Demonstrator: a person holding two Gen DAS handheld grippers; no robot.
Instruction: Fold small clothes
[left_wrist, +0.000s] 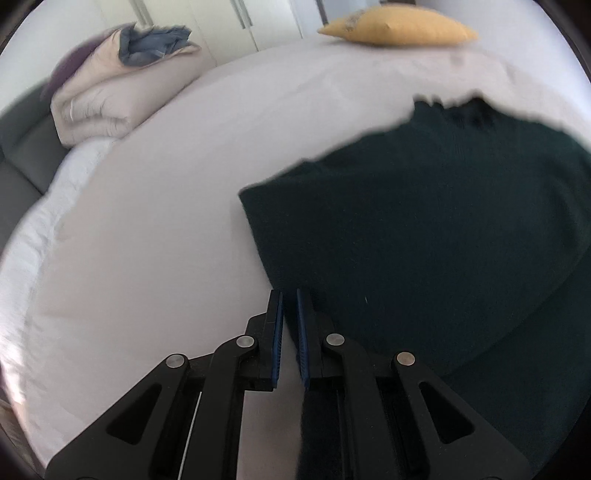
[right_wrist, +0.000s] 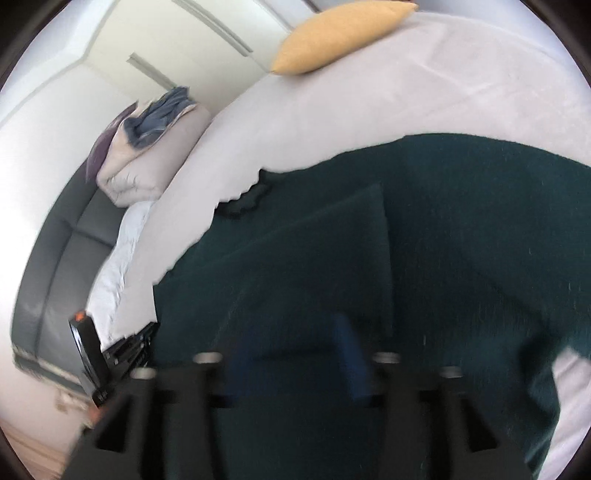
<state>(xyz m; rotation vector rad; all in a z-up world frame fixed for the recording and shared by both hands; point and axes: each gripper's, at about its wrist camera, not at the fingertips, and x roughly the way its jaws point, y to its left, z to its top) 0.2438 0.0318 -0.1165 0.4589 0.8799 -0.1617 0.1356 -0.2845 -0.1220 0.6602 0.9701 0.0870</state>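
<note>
A dark green knitted garment (left_wrist: 424, 229) lies spread on the pale bed sheet (left_wrist: 166, 221). In the left wrist view my left gripper (left_wrist: 290, 295) hovers at the garment's near left edge, its blue-padded jaws nearly together with a narrow gap and nothing clearly between them. In the right wrist view the garment (right_wrist: 406, 240) fills the frame, with one flap folded over the middle. My right gripper (right_wrist: 291, 332) is low over it and blurred; one blue pad (right_wrist: 349, 354) shows, the other is hidden by cloth and blur.
A yellow pillow (left_wrist: 399, 26) lies at the far side of the bed. A folded beige duvet (left_wrist: 118, 88) with blue cloth on it sits at the far left corner. A grey sofa (right_wrist: 55, 266) runs along the bed's left side. The left gripper's body (right_wrist: 110, 354) shows in the right wrist view.
</note>
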